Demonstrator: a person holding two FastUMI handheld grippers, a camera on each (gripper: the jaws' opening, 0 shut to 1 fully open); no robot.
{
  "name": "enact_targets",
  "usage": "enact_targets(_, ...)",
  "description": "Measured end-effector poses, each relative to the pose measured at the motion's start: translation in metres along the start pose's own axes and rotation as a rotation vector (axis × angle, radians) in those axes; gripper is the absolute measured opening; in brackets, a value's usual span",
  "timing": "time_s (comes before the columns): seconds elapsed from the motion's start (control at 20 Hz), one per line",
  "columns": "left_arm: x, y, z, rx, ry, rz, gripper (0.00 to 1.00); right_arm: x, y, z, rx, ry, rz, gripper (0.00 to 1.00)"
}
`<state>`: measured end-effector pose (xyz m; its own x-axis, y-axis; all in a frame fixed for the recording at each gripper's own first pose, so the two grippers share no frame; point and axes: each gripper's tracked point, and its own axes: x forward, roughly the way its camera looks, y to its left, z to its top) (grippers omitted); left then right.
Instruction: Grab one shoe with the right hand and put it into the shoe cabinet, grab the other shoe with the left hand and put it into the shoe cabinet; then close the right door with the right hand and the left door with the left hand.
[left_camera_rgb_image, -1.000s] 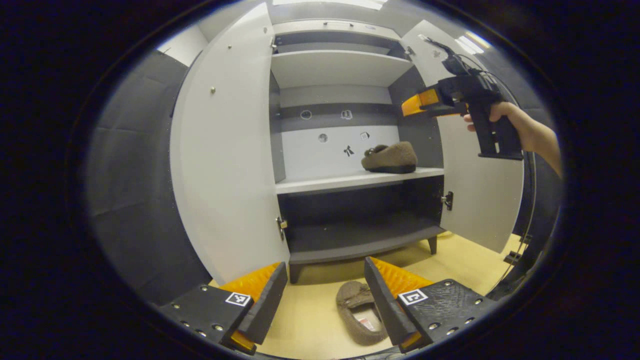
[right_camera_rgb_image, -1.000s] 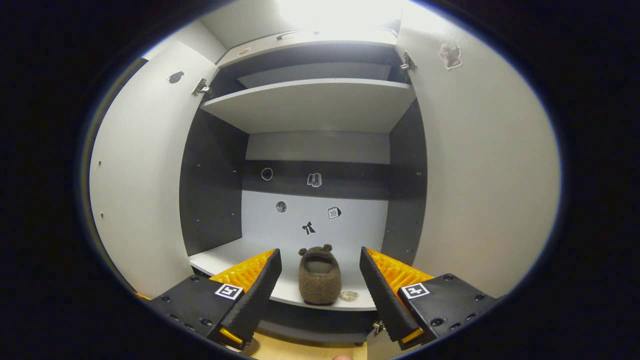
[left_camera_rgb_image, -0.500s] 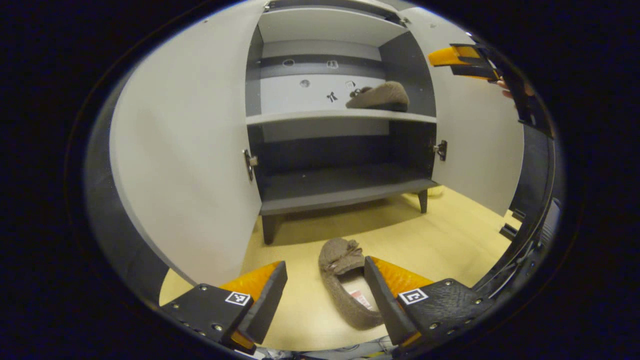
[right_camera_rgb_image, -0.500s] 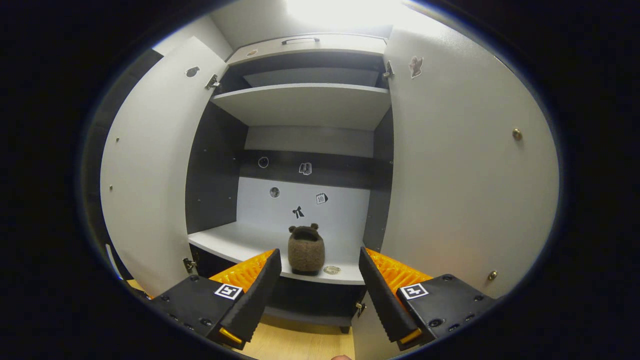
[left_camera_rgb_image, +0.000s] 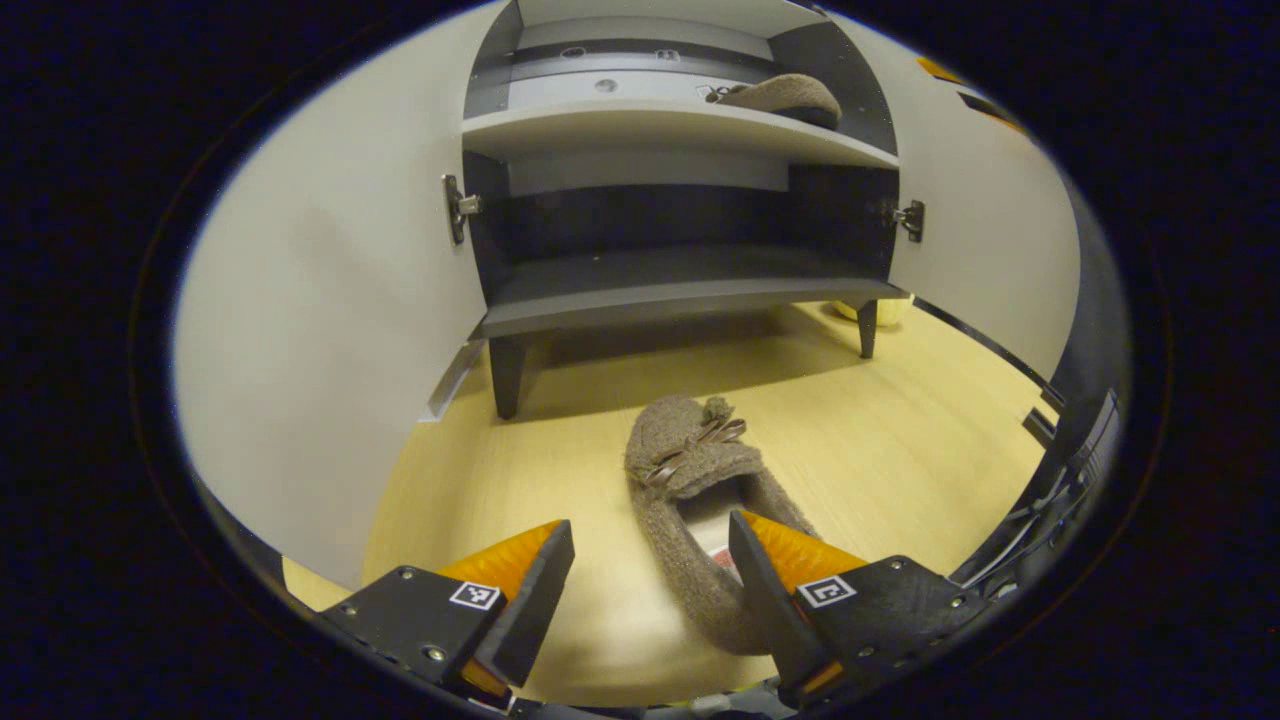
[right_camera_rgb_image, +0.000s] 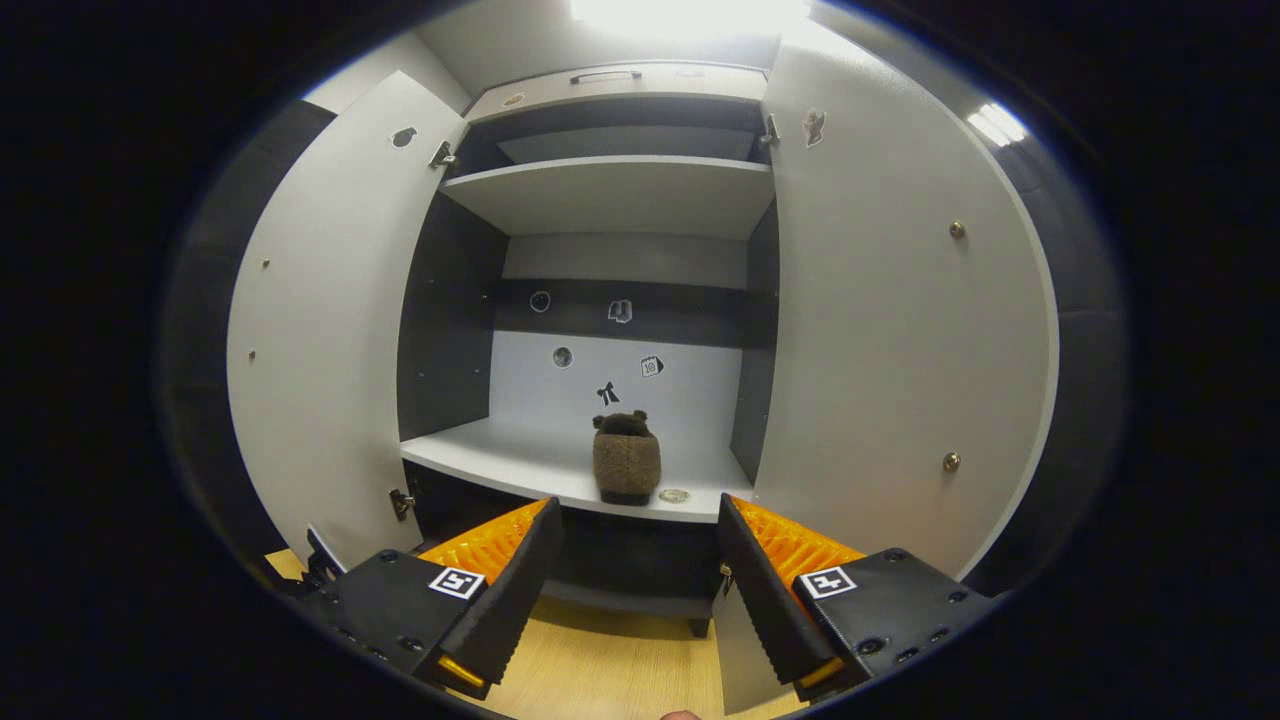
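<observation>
Two brown fuzzy slippers. One slipper on the floor (left_camera_rgb_image: 690, 500), toe toward the shoe cabinet (left_camera_rgb_image: 680, 300), lies between the wide-open fingers of the left gripper (left_camera_rgb_image: 650, 580), ungripped. Left door (right_camera_rgb_image: 320, 350) and right door (right_camera_rgb_image: 890, 340) stand open. Second slipper on the shelf (right_camera_rgb_image: 626, 460) sits right of centre, beyond the empty, wide-open right gripper (right_camera_rgb_image: 635, 575).

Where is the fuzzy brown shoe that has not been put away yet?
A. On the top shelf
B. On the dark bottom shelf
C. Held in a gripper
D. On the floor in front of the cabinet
D: the shoe lies on the floor before the open cabinet, ahead of the open left gripper, which isn't gripping it.
</observation>
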<state>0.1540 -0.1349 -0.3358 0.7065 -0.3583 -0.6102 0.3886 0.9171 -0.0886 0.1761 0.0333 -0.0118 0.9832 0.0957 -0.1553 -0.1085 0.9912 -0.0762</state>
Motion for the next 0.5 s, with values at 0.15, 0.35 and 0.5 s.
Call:
enact_targets(0.15,0.018,0.002,-0.007,-0.034,0.031,-0.003,0.91,-0.007,0.0,-0.005,0.016,0.018,0.007,0.98)
enact_targets(0.35,0.028,0.007,-0.013,-0.09,0.088,0.013,0.94,-0.014,-0.005,-0.005,0.019,0.02,-0.004,0.96)
enact_targets(0.5,0.032,0.005,-0.017,-0.099,0.101,0.01,0.7,-0.017,-0.01,-0.005,0.012,0.027,-0.011,0.98)
